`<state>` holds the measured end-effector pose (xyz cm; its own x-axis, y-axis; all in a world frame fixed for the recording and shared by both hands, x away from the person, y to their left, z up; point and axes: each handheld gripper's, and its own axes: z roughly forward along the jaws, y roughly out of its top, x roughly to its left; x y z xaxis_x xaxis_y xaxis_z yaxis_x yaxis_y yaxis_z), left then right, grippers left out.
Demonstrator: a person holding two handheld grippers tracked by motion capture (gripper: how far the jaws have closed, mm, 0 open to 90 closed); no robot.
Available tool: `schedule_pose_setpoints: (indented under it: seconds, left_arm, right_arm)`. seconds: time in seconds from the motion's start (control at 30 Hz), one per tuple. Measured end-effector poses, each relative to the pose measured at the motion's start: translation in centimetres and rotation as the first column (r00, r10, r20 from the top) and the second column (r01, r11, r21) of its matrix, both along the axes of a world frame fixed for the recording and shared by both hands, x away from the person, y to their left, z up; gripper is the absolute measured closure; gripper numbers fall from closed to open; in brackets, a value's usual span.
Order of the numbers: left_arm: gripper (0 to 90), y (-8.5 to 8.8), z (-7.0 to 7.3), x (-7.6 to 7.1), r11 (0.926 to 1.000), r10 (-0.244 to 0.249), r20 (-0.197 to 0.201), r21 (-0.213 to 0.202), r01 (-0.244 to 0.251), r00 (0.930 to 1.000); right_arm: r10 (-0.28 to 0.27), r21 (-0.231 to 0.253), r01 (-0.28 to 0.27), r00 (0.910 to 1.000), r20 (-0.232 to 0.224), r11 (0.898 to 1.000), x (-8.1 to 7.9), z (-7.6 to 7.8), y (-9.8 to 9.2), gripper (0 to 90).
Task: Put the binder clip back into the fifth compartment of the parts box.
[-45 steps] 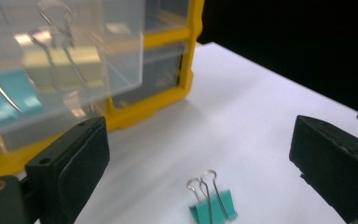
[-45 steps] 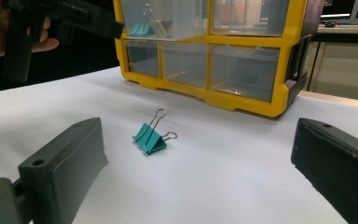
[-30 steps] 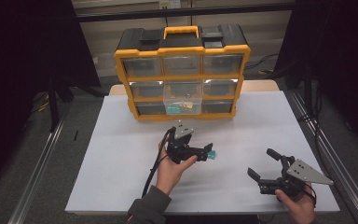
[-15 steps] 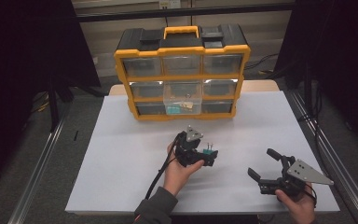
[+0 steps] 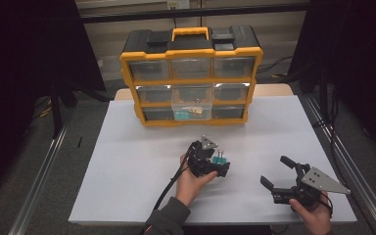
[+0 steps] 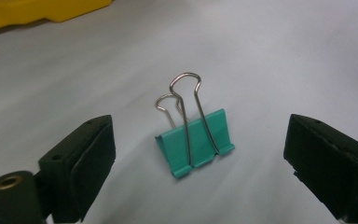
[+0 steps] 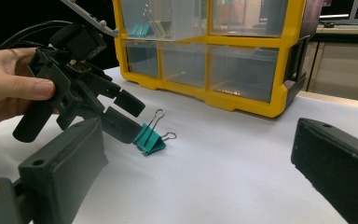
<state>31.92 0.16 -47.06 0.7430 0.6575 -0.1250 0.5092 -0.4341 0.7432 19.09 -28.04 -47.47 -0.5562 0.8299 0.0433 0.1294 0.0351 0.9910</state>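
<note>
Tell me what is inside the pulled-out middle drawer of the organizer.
The clear middle drawer of the organizer holds teal binder clips with metal handles. Their count and anything beneath them cannot be told.

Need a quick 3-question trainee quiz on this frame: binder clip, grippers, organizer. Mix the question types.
1. True or false: the left gripper has its pads pressed on the teal binder clip.
2. Which drawer of the yellow organizer is pulled out? A) top left B) middle centre C) bottom right
3. Fill in: the binder clip lies on the white ___.

Key
1. False. The clip sits between open jaws, untouched.
2. B
3. table. The right gripper is apart from it, jaws open and nothing in them.
</note>
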Motion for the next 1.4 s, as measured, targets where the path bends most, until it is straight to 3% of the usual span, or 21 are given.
schedule_pose_setpoints:
  seconds: [0.3,0.37,0.4,0.47,0.5,0.53,0.6,0.73,0.77,0.8,0.83,0.97,1.07,1.13,1.2,1.23,1.3,1.37,1.4]
  left_arm:
    - [16.4,-0.5,-0.5,-0.1,0.9993,0.03,0.014,0.022,-0.03,0.9995]
    - [17.9,-0.4,-0.5,0.0,0.9983,0.009,0.005,0.057,-0.009,1.0]
    - [18.9,-0.6,-0.8,0.0,0.9988,0.027,0.008,0.04,-0.027,0.9996]
    - [21.3,-0.7,-0.9,0.1,0.998,0.025,0.002,0.058,-0.025,0.9997]
    - [22.2,-0.8,-1.1,0.1,0.9986,0.034,0.0,0.04,-0.034,0.9994]
    - [24.7,-0.6,-1.1,0.2,0.9978,0.015,0.001,0.064,-0.015,0.9999]
    - [26.9,-0.8,-1.2,0.2,0.9984,0.036,-0.004,0.044,-0.036,0.9993]
    - [30.7,-0.8,-1.1,0.2,0.9991,0.018,0.003,0.039,-0.018,0.9998]
    - [32.1,-1.2,-1.2,0.0,0.9986,0.053,-0.003,-0.002,-0.053,0.9986]
    - [32.3,-1.0,-1.3,0.1,0.9995,0.028,-0.008,0.018,-0.027,0.9996]
    - [32.8,-1.1,-1.3,0.1,0.9985,0.046,-0.013,0.03,-0.045,0.9989]
    - [32.3,-1.4,-1.5,0.1,0.9976,0.069,-0.014,-0.007,-0.069,0.9975]
    - [35.0,-1.5,-1.6,0.0,0.9974,0.071,0.003,0.001,-0.071,0.9974]
    - [39.5,-1.1,-1.4,0.1,0.9983,0.029,0.011,0.05,-0.03,0.9995]
    - [43.5,-0.9,-1.3,0.2,0.9985,0.022,0.006,0.051,-0.022,0.9997]
    - [44.4,-1.1,-1.4,0.1,0.9989,0.045,-0.006,0.012,-0.045,0.999]
    - [49.6,-0.6,-1.2,0.4,0.9993,0.013,-0.005,0.034,-0.013,0.9999]
    - [49.9,-0.5,-1.0,0.3,0.9996,0.029,-0.013,0.005,-0.029,0.9995]
    - [50.0,-0.3,-0.9,0.4,0.9994,0.025,-0.008,0.023,-0.025,0.9996]
  right_arm:
    - [0.001,0.003,-0.001,1.0,0.002,1.0,0.0,0.0,0.0,2.3]
    - [0.0,0.004,0.0,1.0,0.002,1.0,0.0,0.0,0.0,2.4]
    - [0.0,0.002,0.0,1.0,0.004,1.0,0.0,0.0,0.0,2.4]
    - [0.003,0.0,-0.003,1.0,0.004,1.0,0.0,0.0,0.0,2.4]
    - [0.002,0.001,-0.002,1.0,0.005,1.0,0.0,0.0,0.0,2.4]
    - [0.003,0.002,-0.003,1.0,0.004,1.0,0.0,0.0,0.0,2.4]
    - [0.003,0.004,-0.003,1.0,0.002,1.0,0.0,0.0,-0.1,2.4]
    - [0.0,0.003,0.0,1.0,0.002,1.0,0.0,0.0,-0.1,2.4]
    - [0.002,0.005,-0.002,1.0,0.005,1.0,0.0,0.0,-0.1,2.4]
    - [0.004,0.005,-0.004,1.0,0.003,1.0,0.0,0.0,-0.1,2.4]
    - [0.004,0.004,-0.004,1.0,0.004,1.0,0.0,0.0,-0.1,2.4]
    - [-0.002,0.004,0.002,1.0,0.002,1.0,0.1,0.0,-0.2,2.4]
    - [-0.001,0.005,0.001,1.0,0.002,1.0,0.1,0.0,-0.2,2.4]
    - [0.0,0.001,0.0,1.0,0.004,1.0,0.1,0.0,-0.1,2.4]
    - [0.003,0.002,-0.003,1.0,0.004,1.0,0.1,0.0,-0.1,2.4]
    - [0.003,0.001,-0.003,1.0,0.004,1.0,0.1,0.0,-0.1,2.4]
    - [0.0,0.001,0.0,1.0,0.004,1.0,0.1,0.0,-0.1,2.4]
    - [-0.002,0.002,0.002,1.0,0.002,1.0,0.1,0.0,-0.1,2.4]
    - [-0.002,0.003,0.002,1.0,0.002,1.0,0.1,0.0,-0.1,2.4]
